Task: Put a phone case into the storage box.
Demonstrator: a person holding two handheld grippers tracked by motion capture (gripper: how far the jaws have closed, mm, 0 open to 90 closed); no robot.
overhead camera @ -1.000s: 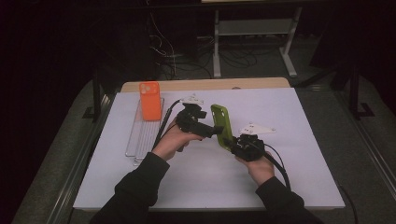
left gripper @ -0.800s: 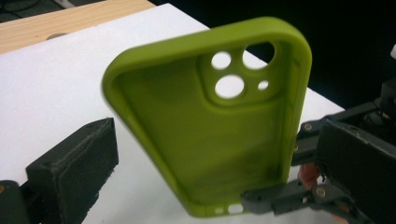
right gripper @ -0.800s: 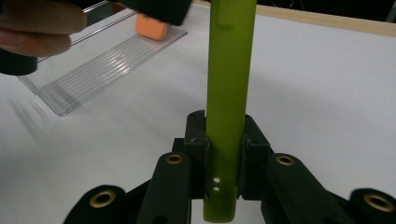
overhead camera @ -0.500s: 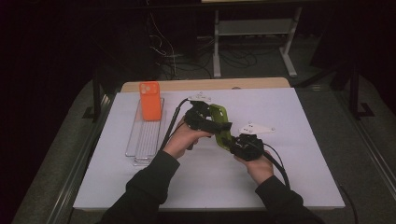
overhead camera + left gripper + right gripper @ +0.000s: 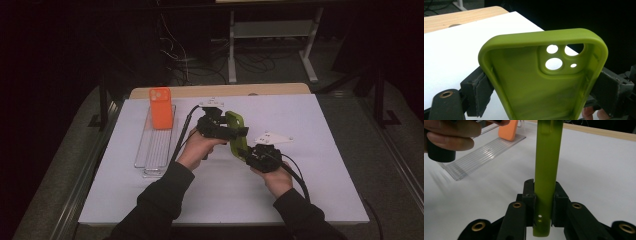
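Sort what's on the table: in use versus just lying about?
In use:
- green phone case
- left hand-held gripper, jaws just closed across it
- right hand-held gripper, clamped on its end

Lying about:
- orange phone case
- clear rack

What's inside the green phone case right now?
Nothing: the green phone case is empty, its camera holes see-through. Its lower end is out of frame, and the jaws hide parts of its sides.

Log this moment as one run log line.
left tongs: just closed across green phone case | right tongs: clamp its end | orange case: on rack
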